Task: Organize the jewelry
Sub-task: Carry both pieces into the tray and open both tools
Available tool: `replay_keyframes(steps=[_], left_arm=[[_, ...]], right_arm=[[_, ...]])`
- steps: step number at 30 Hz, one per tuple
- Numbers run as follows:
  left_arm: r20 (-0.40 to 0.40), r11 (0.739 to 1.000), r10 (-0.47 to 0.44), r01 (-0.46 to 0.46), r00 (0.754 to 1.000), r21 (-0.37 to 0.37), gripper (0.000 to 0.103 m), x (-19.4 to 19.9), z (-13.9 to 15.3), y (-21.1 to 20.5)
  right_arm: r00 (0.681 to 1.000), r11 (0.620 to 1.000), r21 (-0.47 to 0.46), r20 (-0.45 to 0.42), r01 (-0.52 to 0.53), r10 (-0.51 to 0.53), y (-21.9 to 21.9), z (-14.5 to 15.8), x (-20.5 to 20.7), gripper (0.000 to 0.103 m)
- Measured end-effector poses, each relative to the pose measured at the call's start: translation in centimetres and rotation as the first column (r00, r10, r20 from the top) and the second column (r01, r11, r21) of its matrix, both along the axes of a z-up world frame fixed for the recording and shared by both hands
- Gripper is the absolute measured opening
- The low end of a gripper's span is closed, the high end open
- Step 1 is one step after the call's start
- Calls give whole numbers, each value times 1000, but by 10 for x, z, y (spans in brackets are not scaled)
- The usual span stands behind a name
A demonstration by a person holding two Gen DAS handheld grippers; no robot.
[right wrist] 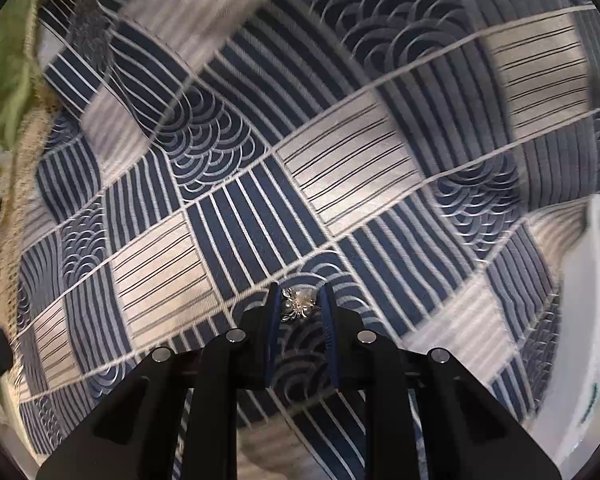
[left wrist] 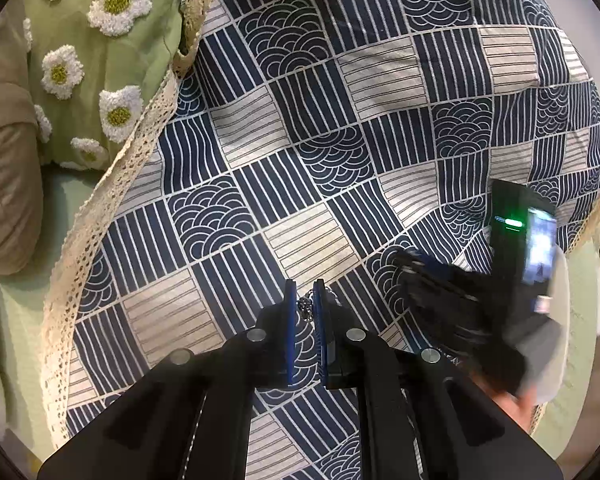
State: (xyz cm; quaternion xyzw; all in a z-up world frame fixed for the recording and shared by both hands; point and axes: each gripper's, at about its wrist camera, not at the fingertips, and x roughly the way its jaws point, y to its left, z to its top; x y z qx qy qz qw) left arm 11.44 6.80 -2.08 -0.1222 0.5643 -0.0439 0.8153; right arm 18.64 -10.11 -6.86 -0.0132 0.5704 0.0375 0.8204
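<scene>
My left gripper (left wrist: 305, 300) is shut on a fine silver chain (left wrist: 306, 307), which hangs bunched between its blue pads just above the blue-and-cream patterned cloth (left wrist: 300, 140). My right gripper (right wrist: 300, 300) holds a small silver ornament with pearls (right wrist: 299, 303). The ornament spans the gap between the two pads, low over the same cloth (right wrist: 340, 168). In the left wrist view the right tool's black body (left wrist: 460, 308) is a blur at the right, close beside the left fingers.
A white container (right wrist: 596, 320) stands at the right edge of the cloth. A green pillow with white daisies (left wrist: 112, 40) and a tan padded fabric (left wrist: 8, 184) lie beyond the cloth's lace edge (left wrist: 112, 184) on the left.
</scene>
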Motion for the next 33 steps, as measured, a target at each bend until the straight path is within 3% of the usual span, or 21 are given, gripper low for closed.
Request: replay_keyframes(steps=[4,8,12,17,22,27,33], left_arm=[[42,998,-56,54,998,36,8,-15,14,-23],[64,987,-161,160,985,17,8,-30,29,-77],[96,964,-266,264,959,32,8,-39,47,-146],[101,929,-370,370,923,21,8,-45,47,-234],[74,895,-446,445,892,32,8,-46,24,-310],[26,880,-471,468,882,78,8,-44,-5,-350],[-16,874,-472,471,881,121,8,-40,-34,-365]], right_arm=[[998,999,38,57,38,-41,-39,58,-33,21],[989,995,9,107,101,-102,-100,109,-73,21],[976,983,10,120,183,-183,-162,127,-114,21],[958,963,-19,117,268,-264,-231,119,-152,21],[933,935,79,67,347,-352,-299,94,-161,21],[931,930,84,40,359,-363,-319,77,-160,21],[934,929,99,-14,357,-358,-327,57,-157,21]])
